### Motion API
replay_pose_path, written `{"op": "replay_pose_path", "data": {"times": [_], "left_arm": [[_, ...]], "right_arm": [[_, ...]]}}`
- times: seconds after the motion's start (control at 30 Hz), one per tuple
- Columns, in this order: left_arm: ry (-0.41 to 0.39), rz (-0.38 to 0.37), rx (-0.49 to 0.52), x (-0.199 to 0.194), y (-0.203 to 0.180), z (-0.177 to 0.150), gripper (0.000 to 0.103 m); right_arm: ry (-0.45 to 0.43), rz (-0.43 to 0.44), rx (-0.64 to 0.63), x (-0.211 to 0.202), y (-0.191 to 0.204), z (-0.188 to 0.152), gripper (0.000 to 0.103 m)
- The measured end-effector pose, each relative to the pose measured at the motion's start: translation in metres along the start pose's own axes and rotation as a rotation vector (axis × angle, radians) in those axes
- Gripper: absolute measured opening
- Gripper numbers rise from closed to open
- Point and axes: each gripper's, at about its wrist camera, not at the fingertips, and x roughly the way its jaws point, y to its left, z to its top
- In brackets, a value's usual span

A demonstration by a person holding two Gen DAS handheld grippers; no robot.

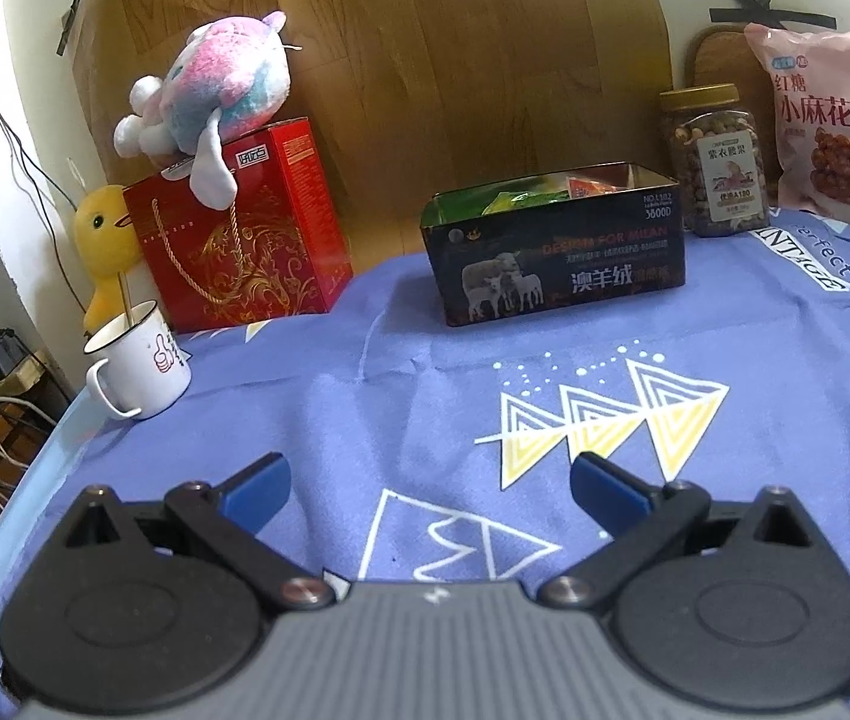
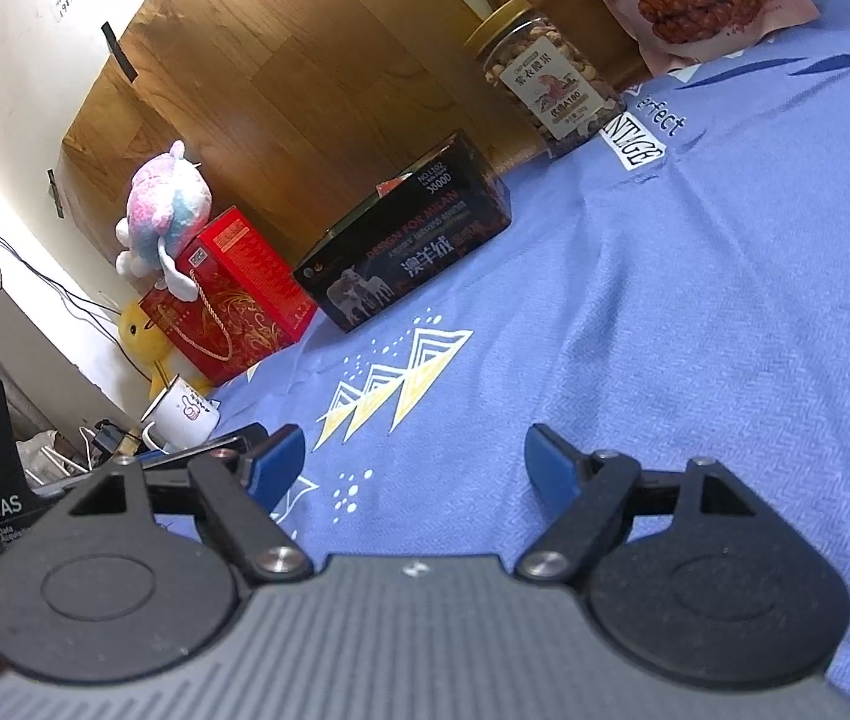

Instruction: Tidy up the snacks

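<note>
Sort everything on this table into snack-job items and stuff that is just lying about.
Snack job: black tin with packets inside; nut jar; pink snack bag; left gripper and right gripper, both open and empty.

Lying about: red gift box; pastel plush on top of it; yellow duck; white mug; blue cloth.

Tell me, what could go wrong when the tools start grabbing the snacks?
The tall nut jar stands right beside the open tin, so a reach could tip it. The pink snack bag only leans at the back and might slump. The white mug sits near the table edge, where the left tool could nudge it off.
</note>
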Motion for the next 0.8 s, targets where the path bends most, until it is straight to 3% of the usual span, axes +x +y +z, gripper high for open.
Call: {"op": "replay_pose_path", "data": {"times": [0.8], "left_arm": [[0.013,-0.071,-0.022,-0.0068,-0.0013,-0.0001,0.103]], "right_arm": [[0.003,-0.009,-0.018,0.0027,0.0046,-0.0027,0.086]]}}
